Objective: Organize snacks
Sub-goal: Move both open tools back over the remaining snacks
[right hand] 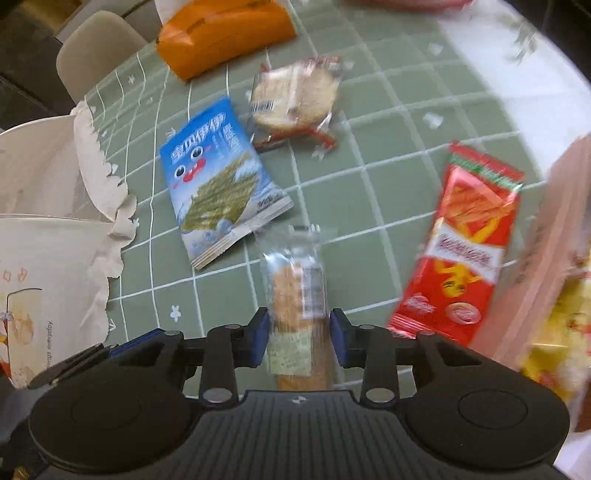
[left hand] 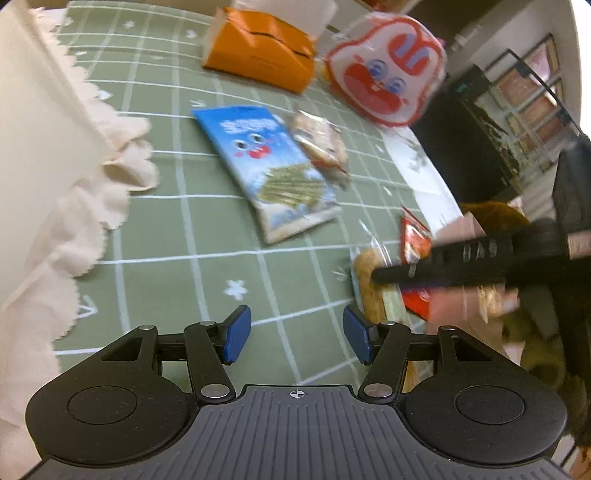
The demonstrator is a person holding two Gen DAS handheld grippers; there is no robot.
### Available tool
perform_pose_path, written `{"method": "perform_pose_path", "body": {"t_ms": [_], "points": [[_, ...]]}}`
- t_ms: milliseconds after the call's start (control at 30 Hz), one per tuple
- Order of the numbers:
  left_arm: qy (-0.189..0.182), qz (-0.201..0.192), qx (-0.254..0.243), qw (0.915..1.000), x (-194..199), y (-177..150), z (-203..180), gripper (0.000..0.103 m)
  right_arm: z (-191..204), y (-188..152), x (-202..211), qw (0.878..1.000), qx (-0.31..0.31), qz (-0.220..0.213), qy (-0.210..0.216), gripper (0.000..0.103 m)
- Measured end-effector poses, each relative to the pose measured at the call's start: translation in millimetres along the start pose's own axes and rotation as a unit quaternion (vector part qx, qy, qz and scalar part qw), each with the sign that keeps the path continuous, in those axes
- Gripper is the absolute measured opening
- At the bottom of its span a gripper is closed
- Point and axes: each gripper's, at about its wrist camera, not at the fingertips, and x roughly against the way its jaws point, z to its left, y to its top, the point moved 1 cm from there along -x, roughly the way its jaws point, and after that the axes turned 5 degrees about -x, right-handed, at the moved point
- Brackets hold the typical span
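My left gripper (left hand: pixel 297 338) is open and empty above the green checked tablecloth (left hand: pixel 177 229). My right gripper (right hand: pixel 298 338) has its pads on both sides of a clear-wrapped long biscuit (right hand: pixel 297 291), which also shows in the left wrist view (left hand: pixel 371 282) under the right gripper's black finger (left hand: pixel 443 267). A blue snack bag (left hand: pixel 269 166) (right hand: pixel 218 177) lies mid-table. A wrapped bread slice (left hand: pixel 321 144) (right hand: pixel 295 101) lies beside it. A red snack packet (right hand: pixel 461 251) (left hand: pixel 415 245) lies to the right.
A torn white paper bag (left hand: pixel 48 177) (right hand: pixel 48 229) stands at the left. An orange tissue box (left hand: pixel 258 50) (right hand: pixel 221 33) and a red-and-white cartoon-face bag (left hand: pixel 388 70) are at the back. A pink bag (right hand: pixel 554 266) stands at the right. The table's edge (left hand: pixel 424 162) runs along the right.
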Motion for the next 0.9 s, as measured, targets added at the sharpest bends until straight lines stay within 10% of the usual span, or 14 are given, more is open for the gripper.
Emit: {"method": "perform_pose_path", "body": {"t_ms": [133, 433, 900], "points": [[-0.018, 0.008, -0.026, 0.9995, -3, -2, -19, 0.06, -18, 31, 10, 0.994, 0.008, -0.065, -0.093, 0.05], [-0.008, 0.011, -0.057, 0.9983, 2, -7, -37, 0.059, -52, 74, -28, 0.978, -0.008, -0.063, -0.199, 0.054], [-0.006, 0.02, -0.054, 0.9983, 3, -11, -41, 0.059, -24, -6, -10, 0.999, -0.018, -0.004, -0.033, 0.032]]}}
